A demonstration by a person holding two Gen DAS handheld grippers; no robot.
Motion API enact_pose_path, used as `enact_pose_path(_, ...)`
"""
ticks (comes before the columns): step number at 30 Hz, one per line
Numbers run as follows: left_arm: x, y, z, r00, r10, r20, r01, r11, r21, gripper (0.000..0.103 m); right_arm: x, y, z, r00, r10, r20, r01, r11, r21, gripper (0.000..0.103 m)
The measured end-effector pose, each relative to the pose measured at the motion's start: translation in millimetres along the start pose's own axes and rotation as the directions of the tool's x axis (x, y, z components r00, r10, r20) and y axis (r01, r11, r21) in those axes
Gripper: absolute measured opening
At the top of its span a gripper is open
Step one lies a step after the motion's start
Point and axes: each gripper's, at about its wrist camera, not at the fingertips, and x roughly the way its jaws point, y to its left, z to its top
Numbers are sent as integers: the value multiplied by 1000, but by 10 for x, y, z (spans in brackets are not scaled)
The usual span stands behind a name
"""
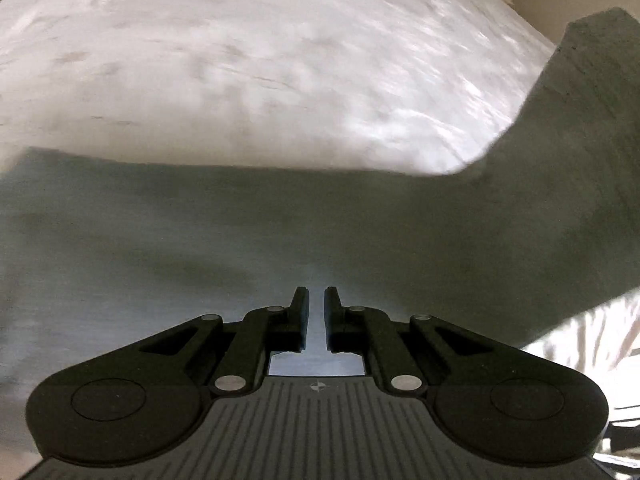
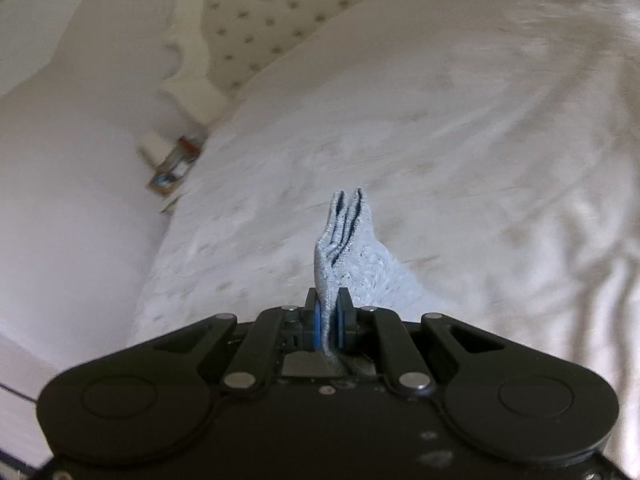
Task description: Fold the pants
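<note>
Grey pants [image 1: 280, 232] lie spread on the white bed cover, filling the lower half of the left wrist view, with one part running up the right side. My left gripper [image 1: 317, 300] hovers just over the fabric, its jaws nearly closed with a narrow gap and nothing between them. In the right wrist view my right gripper [image 2: 329, 312] is shut on a bunched edge of the pants [image 2: 344, 240], whose folded layers stick up past the fingertips above the bed.
The white patterned bed cover [image 1: 280, 60] spans both views. A padded headboard [image 2: 272, 12] and a white wall stand at the far left. A small box of items [image 2: 172, 168] sits beside the bed.
</note>
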Motion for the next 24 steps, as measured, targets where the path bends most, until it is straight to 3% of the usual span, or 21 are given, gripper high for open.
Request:
enact_pose_path(4,-210,673,-10,998,64,17,-63,996,-59,8,383,613,-404,995,79,-52,-80,997,-12,10)
enact_pose_path(8,-391,1243,-46,993,117,14,-114,985,-128,8,997,1048,-964,985,99,-141,-104,994,-27,10)
enact_pose_path(11,-487,1494,-94,990,144,9,-141,980,-140,8,1468,1246,-1402,977,45,-209,-62,996,-72,11)
enact_pose_path(14,-591,1645,-133,988,152,16,-148,979,-140,8,1859,1343,-1759,957,-41,-288,3,991,-132,23)
enact_pose_path(17,-677,1705,-119,989,142,44,-134,980,-148,8,1885,1393,-1870,951,-65,-302,12,985,-174,34)
enact_pose_path(20,-658,1630,-36,991,116,69,-105,985,-137,8,1644,1369,-1777,968,-27,-249,-16,985,-170,44)
enact_pose_path(22,-640,1508,-16,994,84,75,-75,991,-110,8,1537,1280,-1658,976,-66,-205,31,985,-170,44)
enact_pose_path(24,-573,1364,-16,997,50,66,-45,996,-76,8,1415,1054,-1584,974,-138,-177,111,982,-155,36)
